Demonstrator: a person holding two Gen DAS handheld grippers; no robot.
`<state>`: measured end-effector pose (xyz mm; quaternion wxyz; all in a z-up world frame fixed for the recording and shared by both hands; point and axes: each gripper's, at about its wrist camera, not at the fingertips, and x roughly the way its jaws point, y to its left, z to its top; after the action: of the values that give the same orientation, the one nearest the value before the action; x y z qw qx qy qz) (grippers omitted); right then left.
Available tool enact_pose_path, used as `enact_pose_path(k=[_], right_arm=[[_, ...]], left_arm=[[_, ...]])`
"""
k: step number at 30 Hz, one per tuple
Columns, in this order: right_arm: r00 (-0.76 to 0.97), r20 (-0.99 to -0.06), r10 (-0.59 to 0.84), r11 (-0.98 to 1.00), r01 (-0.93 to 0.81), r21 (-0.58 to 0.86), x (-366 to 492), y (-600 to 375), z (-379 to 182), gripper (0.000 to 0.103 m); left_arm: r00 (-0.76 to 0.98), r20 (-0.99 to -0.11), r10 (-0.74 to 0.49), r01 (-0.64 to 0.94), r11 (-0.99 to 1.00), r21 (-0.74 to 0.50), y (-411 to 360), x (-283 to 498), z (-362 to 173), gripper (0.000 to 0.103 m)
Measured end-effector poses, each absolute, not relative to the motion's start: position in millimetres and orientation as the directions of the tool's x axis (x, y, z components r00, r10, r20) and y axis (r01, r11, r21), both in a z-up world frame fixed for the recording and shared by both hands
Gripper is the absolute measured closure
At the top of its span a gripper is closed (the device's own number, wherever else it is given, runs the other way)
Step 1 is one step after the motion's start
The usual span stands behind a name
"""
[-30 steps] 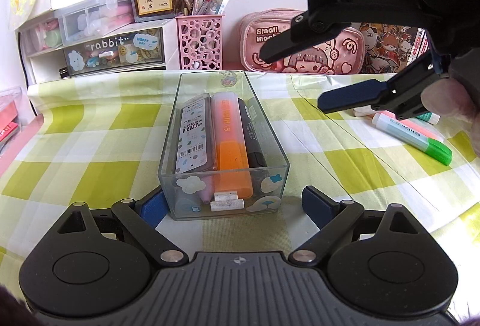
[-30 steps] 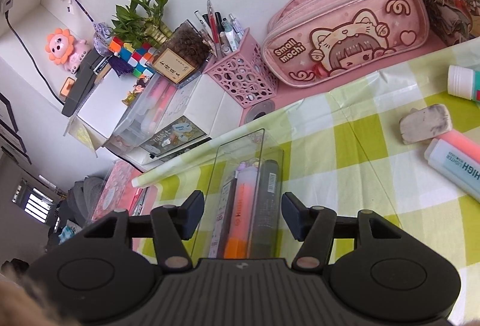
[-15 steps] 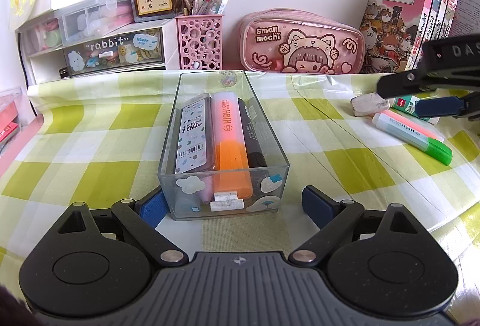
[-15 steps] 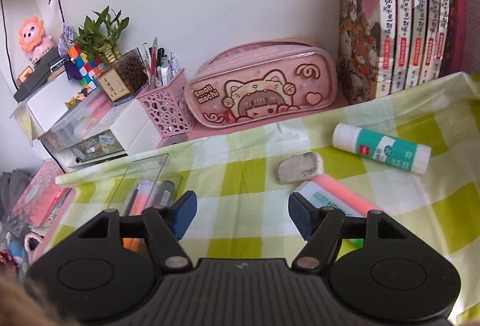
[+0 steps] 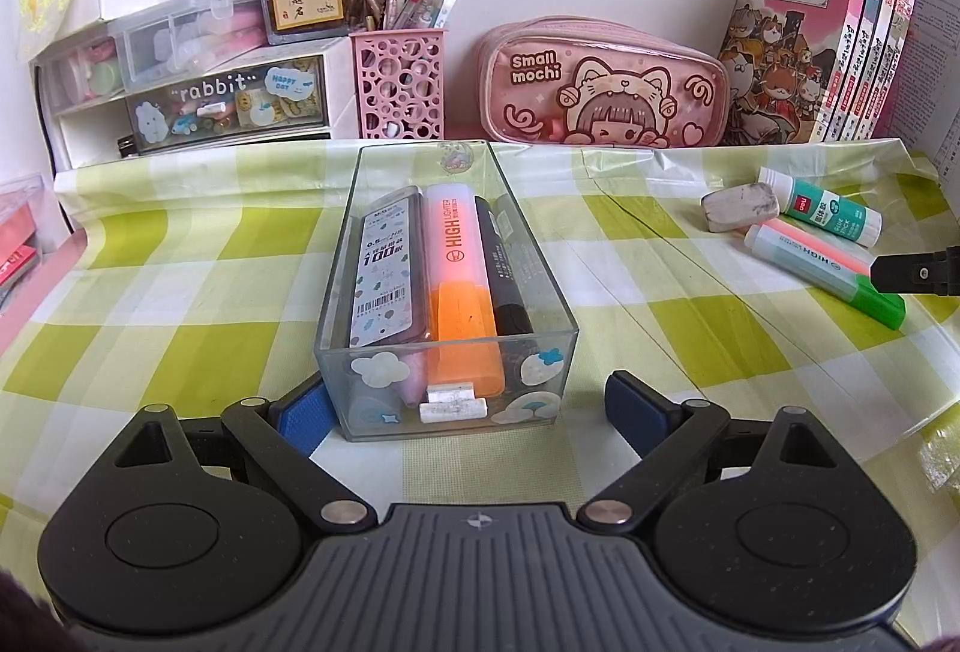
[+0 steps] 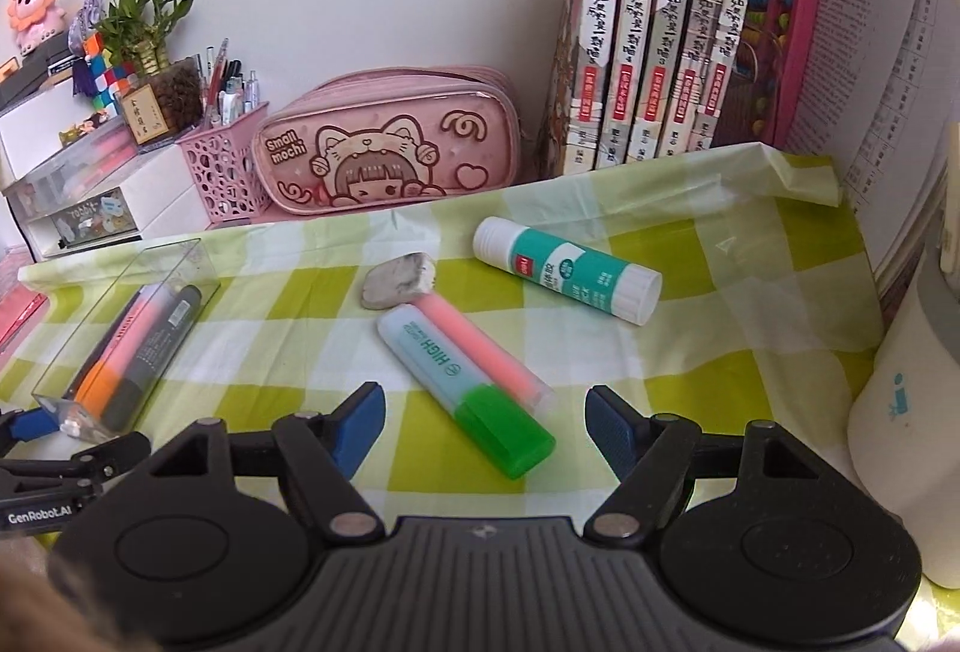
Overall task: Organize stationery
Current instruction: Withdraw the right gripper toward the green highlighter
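Note:
A clear box [image 5: 534, 394] stands on the checked cloth and holds a lead-refill case [image 5: 387, 268], an orange highlighter [image 5: 462, 292] and a black marker [image 5: 507, 286]. My left gripper [image 5: 462, 406] is open around the box's near end: its left pad sits at the corner, its right pad stands clear of the wall. To the right lie an eraser [image 6: 399, 280], a glue stick [image 6: 567, 277], a pink highlighter [image 6: 480, 346] and a green highlighter [image 6: 468, 388]. My right gripper [image 6: 483, 412] hangs open just above the green cap, which lies between the fingertips without touching them.
Along the wall stand a drawer unit [image 5: 228, 111], a pink pen holder [image 5: 399, 87], a pink pencil case [image 6: 390, 153] and a row of books [image 6: 654, 33]. A white cup [image 6: 900, 412] stands close at the right. The clear box [image 6: 150, 262] is to the left.
My right gripper swung away from the box to the right and now faces the loose highlighters, eraser and glue stick. Its jaws widened slightly. The left gripper and the box stayed put.

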<state>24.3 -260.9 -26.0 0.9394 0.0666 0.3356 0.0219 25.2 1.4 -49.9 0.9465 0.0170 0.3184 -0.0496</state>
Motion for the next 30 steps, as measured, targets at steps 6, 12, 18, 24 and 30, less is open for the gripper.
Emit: enact_pose_path(k=[6,12,18,24,30], right_arm=[[0.737,-0.667,0.105,0.990,-0.012,0.142,28,-261,-34,0.024],[0.708,-0.682,0.182,0.982,-0.099,0.160,29,-241,-36,0.024],[0.698,-0.677,0.233,0.972,-0.162,0.168,29,-224,-35,0.024],[0.707,-0.683,0.184,0.983,-0.127,0.133,39,-223,-36,0.024],[0.688,-0.678,0.258,0.965,-0.212,0.153,36,-219,-34,0.024]], left_arm=[[0.792,-0.604,-0.083,0.105,0.995,0.001,1,25,-50,0.013],[0.792,-0.604,-0.083,0.105,0.995,0.001,1,25,-50,0.013],[0.792,-0.604,-0.083,0.105,0.995,0.001,1,25,-50,0.013],[0.792,-0.605,-0.083,0.104,0.995,0.001,1,25,-50,0.013],[0.792,-0.605,-0.083,0.105,0.995,0.001,1,25,-50,0.013]])
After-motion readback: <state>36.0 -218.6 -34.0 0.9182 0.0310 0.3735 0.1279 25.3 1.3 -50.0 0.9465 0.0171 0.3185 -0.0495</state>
